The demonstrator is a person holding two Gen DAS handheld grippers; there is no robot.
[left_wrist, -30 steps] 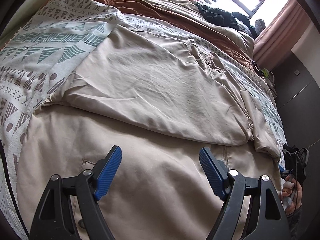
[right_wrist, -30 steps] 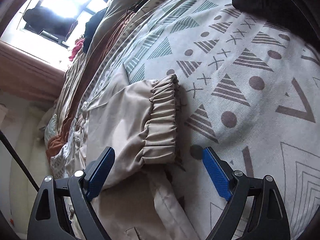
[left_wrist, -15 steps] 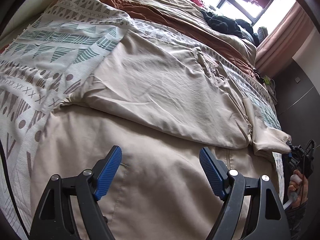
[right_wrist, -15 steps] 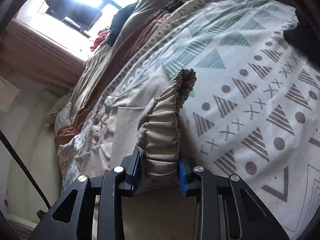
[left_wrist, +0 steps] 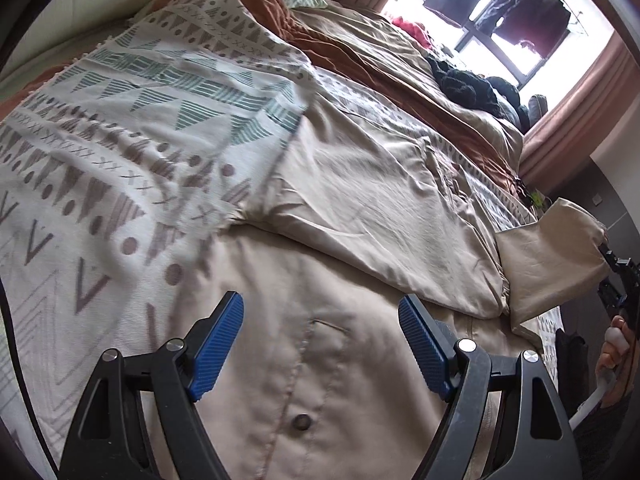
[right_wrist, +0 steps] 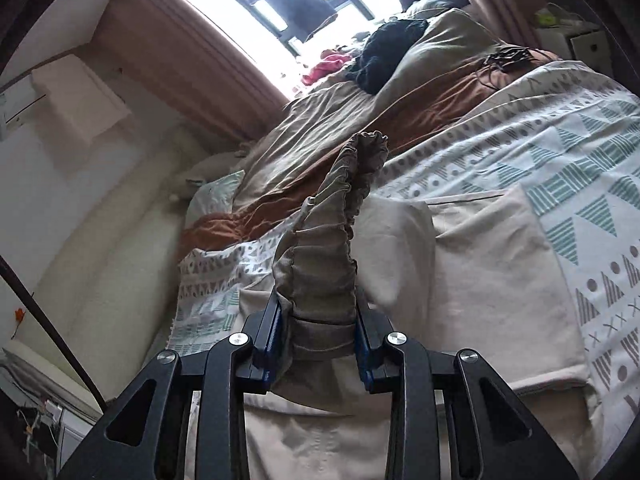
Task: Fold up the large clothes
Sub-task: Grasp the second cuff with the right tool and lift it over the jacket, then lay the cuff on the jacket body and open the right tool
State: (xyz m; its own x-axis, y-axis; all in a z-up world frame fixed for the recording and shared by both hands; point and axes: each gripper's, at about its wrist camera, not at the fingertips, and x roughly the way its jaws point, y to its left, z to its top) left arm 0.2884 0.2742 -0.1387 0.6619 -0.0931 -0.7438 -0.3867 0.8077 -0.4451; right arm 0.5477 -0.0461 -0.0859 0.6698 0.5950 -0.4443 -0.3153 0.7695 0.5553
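Daylight from the window (left_wrist: 492, 40) falls across a bed covered by a white blanket printed with grey and teal triangles (left_wrist: 120, 128), with rust-brown and beige bedding (left_wrist: 360, 52) bunched behind it and a dark heap of clothes (left_wrist: 464, 84) near the glass. Over the blanket lies a large beige jacket with a seam and a round snap button (left_wrist: 320, 208), one part folded across its body. Above its lower front the left tongs (left_wrist: 320, 340) hang spread wide, blue pads clear of the cloth and nothing between them. Further right, the jacket's sleeve (left_wrist: 556, 256) is lifted off the bed. The right tongs (right_wrist: 316, 328) have just closed and now pinch the sleeve's gathered elastic cuff (right_wrist: 332, 240), which stands up between the pads. A hand (left_wrist: 612, 348) shows at the far right edge.
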